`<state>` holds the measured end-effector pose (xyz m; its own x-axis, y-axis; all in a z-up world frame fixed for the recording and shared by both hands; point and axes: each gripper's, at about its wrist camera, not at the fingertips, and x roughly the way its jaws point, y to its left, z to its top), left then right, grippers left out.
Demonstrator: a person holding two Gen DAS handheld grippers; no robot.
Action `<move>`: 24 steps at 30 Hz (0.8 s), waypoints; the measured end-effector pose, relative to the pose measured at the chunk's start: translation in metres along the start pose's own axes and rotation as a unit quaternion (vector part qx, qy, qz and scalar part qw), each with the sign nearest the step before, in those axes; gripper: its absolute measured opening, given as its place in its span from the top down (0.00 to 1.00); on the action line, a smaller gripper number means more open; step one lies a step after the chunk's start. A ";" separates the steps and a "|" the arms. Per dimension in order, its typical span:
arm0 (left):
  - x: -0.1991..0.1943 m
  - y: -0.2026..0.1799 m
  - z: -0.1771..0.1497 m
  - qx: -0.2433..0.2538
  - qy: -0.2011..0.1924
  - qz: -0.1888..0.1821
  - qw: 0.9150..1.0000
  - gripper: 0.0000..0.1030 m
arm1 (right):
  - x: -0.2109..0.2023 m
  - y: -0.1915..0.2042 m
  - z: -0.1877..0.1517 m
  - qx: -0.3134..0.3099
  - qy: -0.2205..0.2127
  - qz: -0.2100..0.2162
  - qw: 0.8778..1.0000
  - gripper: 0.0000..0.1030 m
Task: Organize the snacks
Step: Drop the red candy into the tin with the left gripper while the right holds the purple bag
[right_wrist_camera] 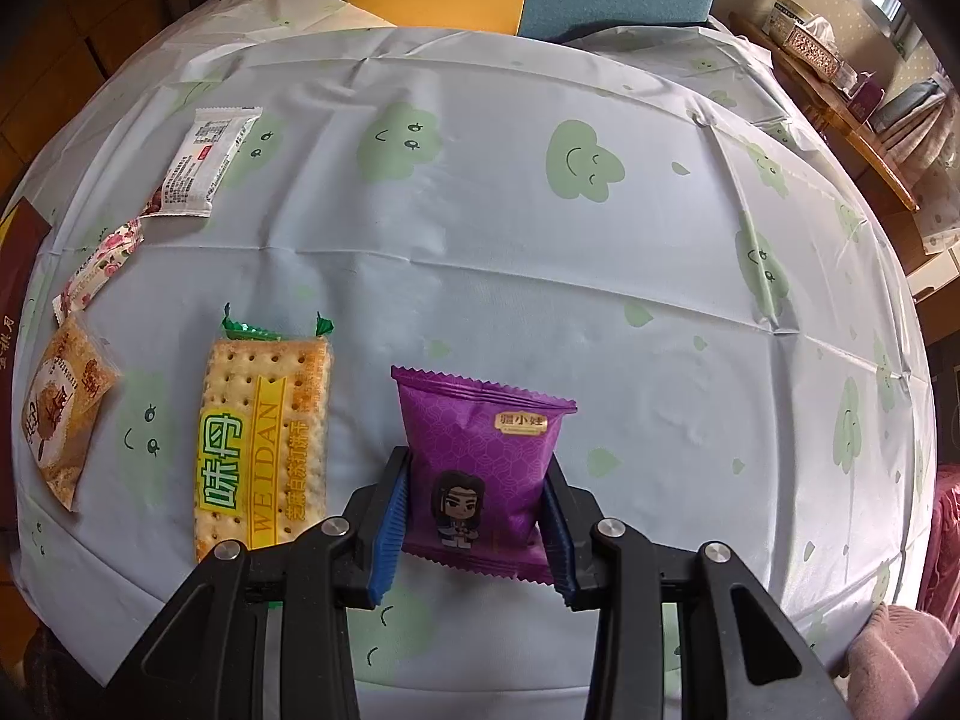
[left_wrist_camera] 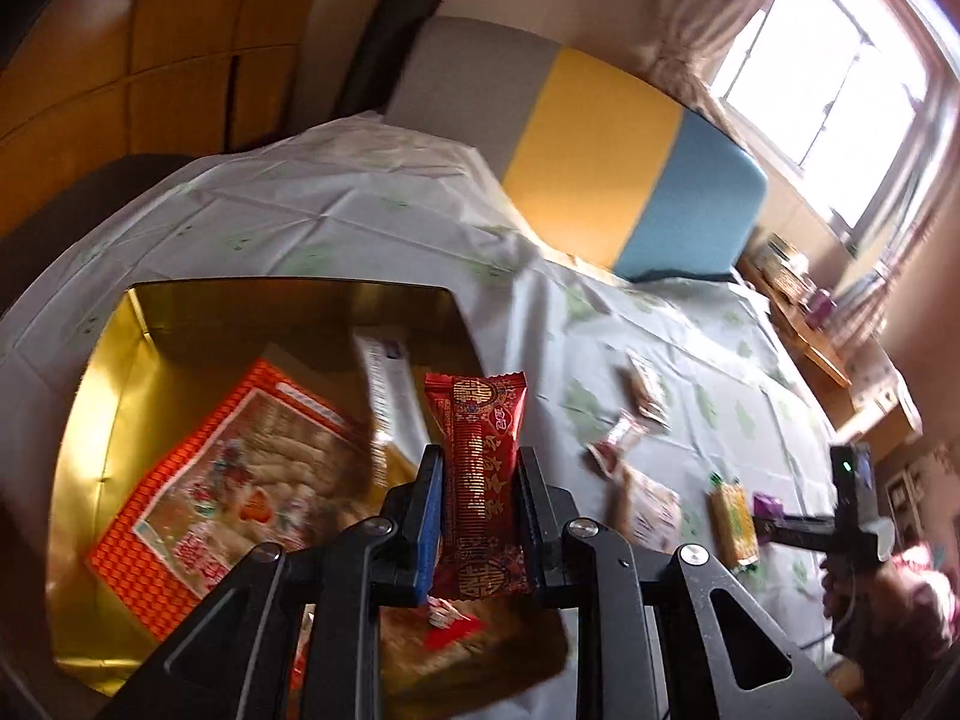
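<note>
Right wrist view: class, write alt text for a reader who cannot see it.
The right claw grips a purple snack packet over a tablecloth printed with green smiling clouds. A cracker pack and three smaller packets lie to its left.

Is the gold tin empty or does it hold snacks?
Not empty: the gold tin holds an orange packet and other wrapped snacks.

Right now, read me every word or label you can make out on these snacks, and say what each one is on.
"WEIDAN": cracker packet.
Chinese characters, three on a small gold label: purple packet.
Gold Chinese characters: red packet, too ornate to read.
Fine print: white wrapper, too small.
Orange bag: blurred.
</note>
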<state>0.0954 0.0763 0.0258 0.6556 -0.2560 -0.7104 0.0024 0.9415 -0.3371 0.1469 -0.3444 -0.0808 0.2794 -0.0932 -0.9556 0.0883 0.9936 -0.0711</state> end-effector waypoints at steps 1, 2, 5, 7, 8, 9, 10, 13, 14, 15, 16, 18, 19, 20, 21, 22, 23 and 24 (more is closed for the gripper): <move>0.007 0.011 0.007 -0.015 0.004 0.007 1.000 0.78 | 0.000 0.000 0.000 0.000 0.000 0.000 1.000 0.61; 0.014 0.021 0.015 -0.027 0.010 0.015 0.999 0.78 | 0.000 0.000 0.000 0.000 0.000 0.000 1.000 0.61; 0.035 0.038 0.037 -0.040 0.016 0.029 0.999 0.78 | -0.001 -0.001 0.001 -0.001 0.000 0.000 1.000 0.61; 0.050 0.047 0.047 -0.055 0.022 0.036 0.998 0.78 | -0.001 -0.001 0.001 -0.001 0.000 0.000 1.000 0.61; 0.058 0.051 0.052 -0.061 0.022 0.040 0.997 0.77 | -0.001 -0.001 0.001 0.000 0.000 0.000 1.000 0.61; 0.066 0.054 0.056 -0.059 0.025 0.041 0.997 0.72 | -0.001 -0.001 0.000 0.001 0.000 0.000 1.000 0.61; 0.073 0.057 0.057 -0.060 0.031 0.052 0.996 0.65 | 0.000 -0.001 0.001 0.001 0.000 0.001 1.000 0.61; 0.080 0.072 0.059 -0.100 0.035 0.060 0.993 0.51 | 0.000 -0.002 0.001 0.001 0.000 0.001 1.000 0.61; 0.078 0.073 0.057 -0.105 0.035 0.058 0.992 0.51 | 0.000 -0.002 0.001 0.000 0.000 0.000 1.000 0.61; 0.076 0.073 0.054 -0.104 0.034 0.063 0.992 0.51 | 0.000 -0.001 0.001 0.000 0.000 0.000 1.000 0.61; 0.073 0.072 0.051 -0.102 0.031 0.070 0.992 0.52 | 0.000 -0.001 0.001 -0.001 0.000 -0.001 1.000 0.61; 0.065 0.068 0.042 -0.089 0.028 0.083 0.992 0.52 | 0.000 -0.001 0.001 -0.003 0.000 -0.002 1.000 0.61; 0.061 0.064 0.036 -0.079 0.026 0.089 0.993 0.52 | 0.000 0.000 0.001 -0.004 0.000 -0.003 1.000 0.61; 0.057 0.060 0.031 -0.070 0.023 0.096 0.993 0.52 | 0.000 0.000 0.001 -0.006 0.000 -0.004 1.000 0.61; 0.054 0.057 0.026 -0.062 0.021 0.102 0.993 0.52 | 0.000 0.001 0.000 -0.007 -0.001 -0.005 1.000 0.61; 0.051 0.053 0.020 -0.054 0.018 0.105 0.993 0.52 | -0.001 0.001 0.000 -0.008 -0.001 -0.006 1.000 0.61; 0.048 0.050 0.015 -0.047 0.018 0.109 0.993 0.52 | -0.001 0.002 0.000 -0.009 -0.001 -0.007 1.000 0.61; 0.046 0.047 0.010 -0.040 0.021 0.115 0.992 0.52 | -0.001 0.003 0.000 -0.010 -0.002 -0.008 1.000 0.61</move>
<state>0.1331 0.1106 -0.0165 0.5998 -0.0471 -0.7988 -0.2042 0.9562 -0.2097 0.1466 -0.3417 -0.0800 0.2811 -0.1088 -0.9535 0.0737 0.9931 -0.0916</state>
